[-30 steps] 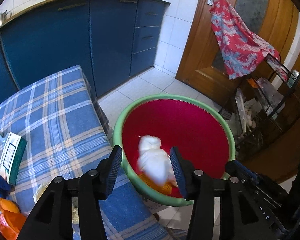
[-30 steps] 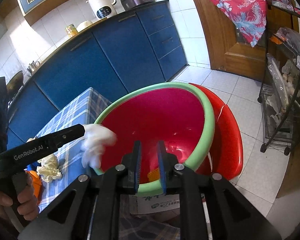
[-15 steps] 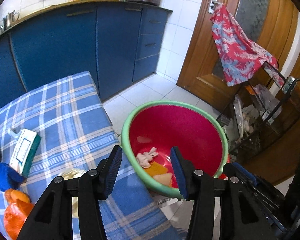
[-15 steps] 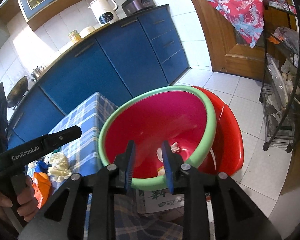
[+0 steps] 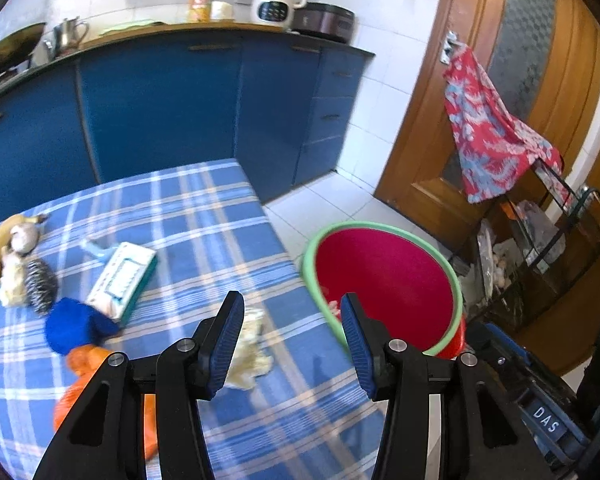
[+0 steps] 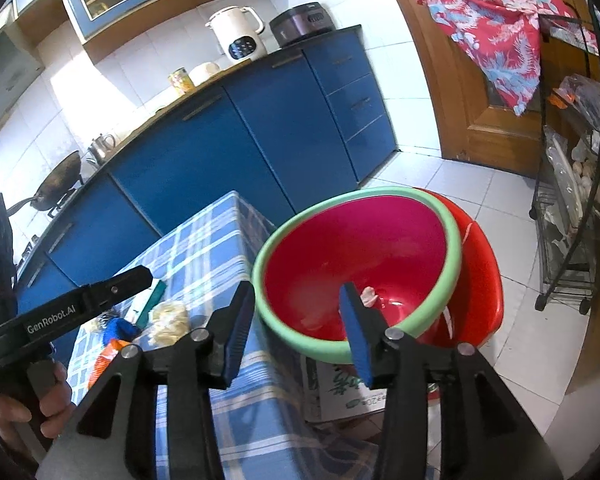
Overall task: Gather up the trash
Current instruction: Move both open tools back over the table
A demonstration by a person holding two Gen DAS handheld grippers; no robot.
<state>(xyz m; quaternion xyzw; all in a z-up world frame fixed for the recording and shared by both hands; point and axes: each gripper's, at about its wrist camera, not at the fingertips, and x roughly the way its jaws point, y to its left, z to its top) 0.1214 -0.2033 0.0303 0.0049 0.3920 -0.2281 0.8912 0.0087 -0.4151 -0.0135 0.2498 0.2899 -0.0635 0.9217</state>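
Both tools hang empty: your left tool [image 5: 290,344] has let its paper wad fall into the red basin [image 6: 360,256] beside the desk [image 5: 204,216], your right tool [image 6: 296,334] has just been opening. More scraps [image 5: 248,352] wait on the desk.

From my seat, the left gripper's finger [image 5: 224,344] covered part of the crumpled pale wad [image 5: 248,356] on the checked cloth. The orange bag [image 5: 84,384] was blurred and half behind the gripper body. In the basin [image 6: 452,240], the right gripper's finger [image 6: 354,336] hid most of the pale scrap [image 6: 368,295]. The carton [image 6: 336,392] under the basin showed only partly, its print unreadable to me.
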